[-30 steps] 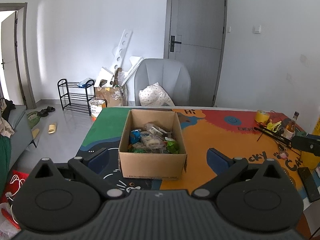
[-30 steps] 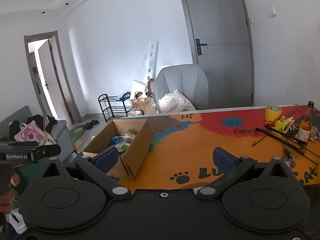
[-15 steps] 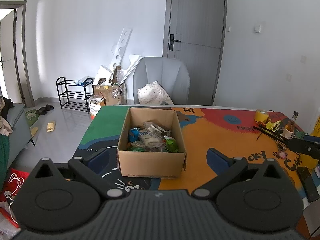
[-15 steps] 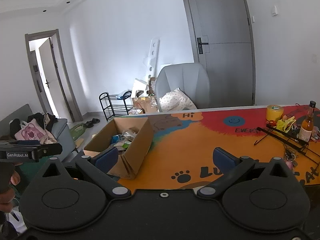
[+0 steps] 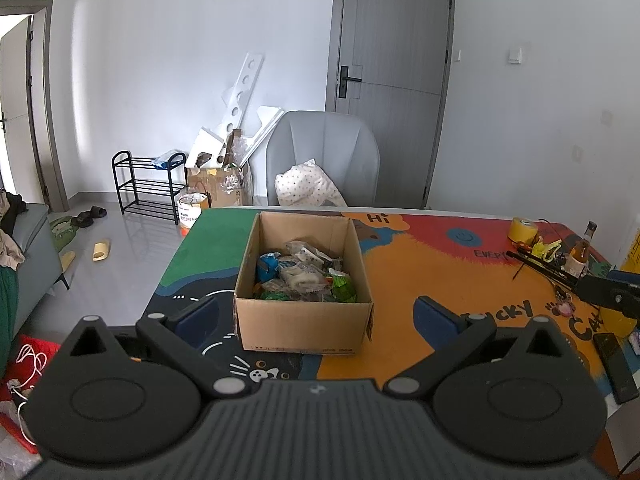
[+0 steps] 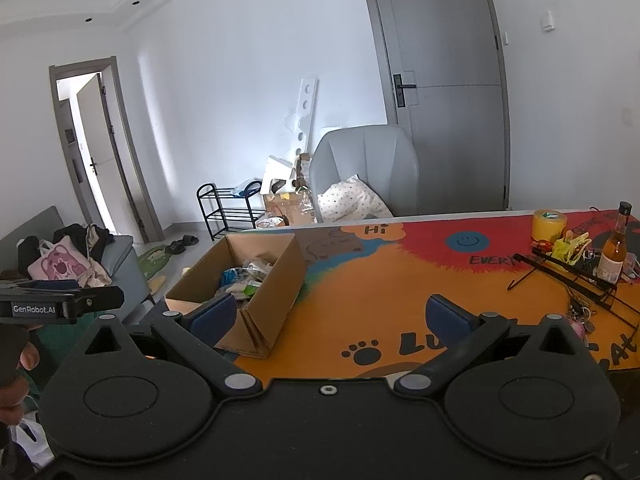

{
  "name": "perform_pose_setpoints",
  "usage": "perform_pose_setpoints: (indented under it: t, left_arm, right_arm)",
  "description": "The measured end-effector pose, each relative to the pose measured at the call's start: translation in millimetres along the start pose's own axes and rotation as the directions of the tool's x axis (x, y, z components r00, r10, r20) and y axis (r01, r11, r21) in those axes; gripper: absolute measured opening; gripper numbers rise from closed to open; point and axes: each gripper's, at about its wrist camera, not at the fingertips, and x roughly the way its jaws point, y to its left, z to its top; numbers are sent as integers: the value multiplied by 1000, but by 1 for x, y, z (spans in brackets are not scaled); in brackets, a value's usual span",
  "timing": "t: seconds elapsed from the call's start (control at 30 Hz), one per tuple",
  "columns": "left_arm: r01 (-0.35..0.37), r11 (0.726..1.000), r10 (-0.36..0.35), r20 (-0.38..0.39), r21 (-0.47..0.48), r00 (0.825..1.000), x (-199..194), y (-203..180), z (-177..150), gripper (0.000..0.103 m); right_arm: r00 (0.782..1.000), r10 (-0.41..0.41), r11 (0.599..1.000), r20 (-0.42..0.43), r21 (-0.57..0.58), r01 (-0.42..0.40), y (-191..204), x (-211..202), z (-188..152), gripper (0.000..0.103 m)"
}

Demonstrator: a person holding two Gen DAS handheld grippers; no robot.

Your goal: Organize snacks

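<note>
An open cardboard box stands on the colourful table mat, filled with several wrapped snacks in clear, blue and green packets. My left gripper is open, held back from the table's near edge with the box straight ahead between its blue pads. The right wrist view has the same box at the left with snacks inside. My right gripper is open and holds nothing, pointing at the orange mat to the right of the box.
At the table's right end stand a yellow tape roll, an amber bottle, a black wire rack and small clutter. A black phone lies near the front right. A grey chair sits behind the table.
Both views have tilted up slightly, so the box and table sit a little lower in frame. Both grippers remain open and nothing on the table has moved.
</note>
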Motion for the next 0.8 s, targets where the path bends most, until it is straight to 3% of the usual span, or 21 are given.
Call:
perform_pose_setpoints:
  t: [0.8]
  left_arm:
    - [-1, 1000, 1, -3, 0, 1000, 1, 0, -1, 103]
  right_arm:
    - [1000, 4, 1000, -4, 2, -4, 2, 2, -3, 103]
